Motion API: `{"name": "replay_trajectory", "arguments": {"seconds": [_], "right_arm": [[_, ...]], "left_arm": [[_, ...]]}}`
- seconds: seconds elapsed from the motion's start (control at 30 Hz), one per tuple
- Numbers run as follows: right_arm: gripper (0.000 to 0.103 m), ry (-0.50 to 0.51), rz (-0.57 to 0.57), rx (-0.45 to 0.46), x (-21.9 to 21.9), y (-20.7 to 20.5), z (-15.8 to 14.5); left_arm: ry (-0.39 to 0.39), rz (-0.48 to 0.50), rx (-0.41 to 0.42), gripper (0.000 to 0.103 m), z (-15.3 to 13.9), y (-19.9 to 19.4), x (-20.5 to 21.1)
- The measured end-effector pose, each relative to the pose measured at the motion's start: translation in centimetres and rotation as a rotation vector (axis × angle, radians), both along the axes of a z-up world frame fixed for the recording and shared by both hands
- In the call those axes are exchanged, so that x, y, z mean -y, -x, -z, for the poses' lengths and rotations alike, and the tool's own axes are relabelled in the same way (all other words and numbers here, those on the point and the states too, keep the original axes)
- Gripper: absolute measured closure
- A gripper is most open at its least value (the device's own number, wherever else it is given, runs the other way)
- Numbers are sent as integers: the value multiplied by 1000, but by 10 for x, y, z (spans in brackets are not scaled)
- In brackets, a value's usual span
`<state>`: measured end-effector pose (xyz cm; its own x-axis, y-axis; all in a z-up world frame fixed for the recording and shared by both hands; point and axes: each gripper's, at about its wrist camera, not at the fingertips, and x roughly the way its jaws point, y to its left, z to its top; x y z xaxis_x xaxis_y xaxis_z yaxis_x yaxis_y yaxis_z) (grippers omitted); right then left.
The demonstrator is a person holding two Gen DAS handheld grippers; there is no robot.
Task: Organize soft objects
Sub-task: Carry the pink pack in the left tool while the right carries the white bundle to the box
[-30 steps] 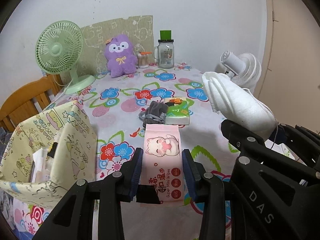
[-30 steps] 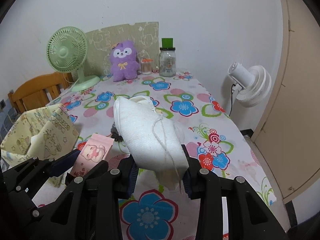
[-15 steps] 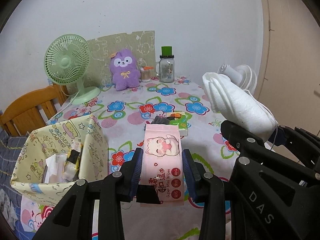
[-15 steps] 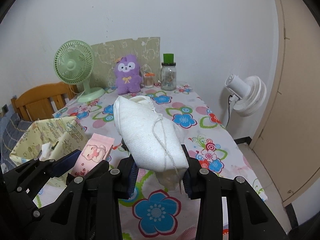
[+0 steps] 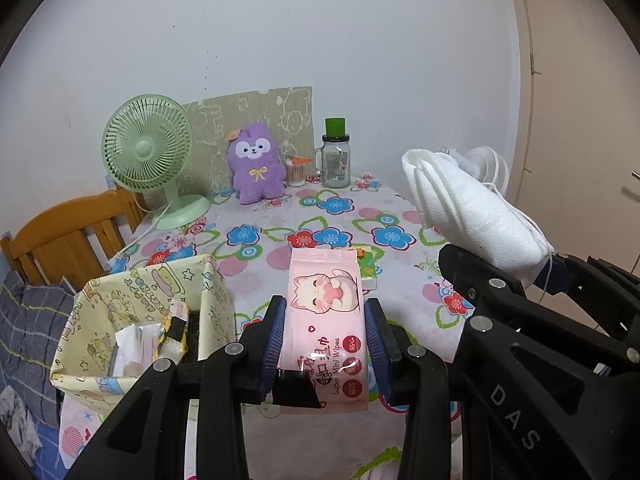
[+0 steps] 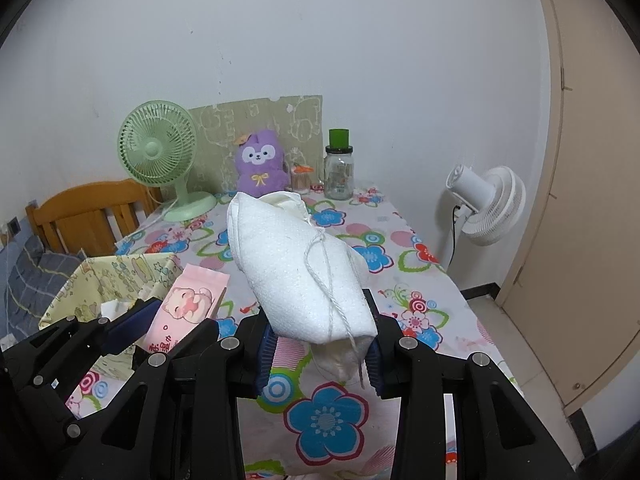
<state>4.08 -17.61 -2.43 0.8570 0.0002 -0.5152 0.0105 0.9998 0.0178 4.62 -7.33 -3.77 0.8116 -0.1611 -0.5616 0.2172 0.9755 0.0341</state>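
Both grippers lifted higher since before. Left gripper (image 5: 325,338) clenches the pink cat-print wet-wipes pack (image 5: 326,320) beside the yellow cartoon-print fabric bin (image 5: 100,312); right gripper (image 6: 318,344) squeezes the string-tied white cloth bundle (image 6: 298,268) above the floral tablecloth (image 6: 400,264).

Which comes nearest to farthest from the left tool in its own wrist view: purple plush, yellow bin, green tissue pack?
1. yellow bin, just left of the left tool.
2. green tissue pack, mid-table, behind the held wipes.
3. purple plush, far edge by the wall.
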Motion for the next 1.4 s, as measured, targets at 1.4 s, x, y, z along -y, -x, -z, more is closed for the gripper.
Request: {"name": "replay_trajectory", "arguments": {"seconds": [1.4], "right_arm": [[62, -24, -238, -20, -108, -37, -11]], "left_arm": [[20, -153, 4, 63, -4, -28, -100]]}}
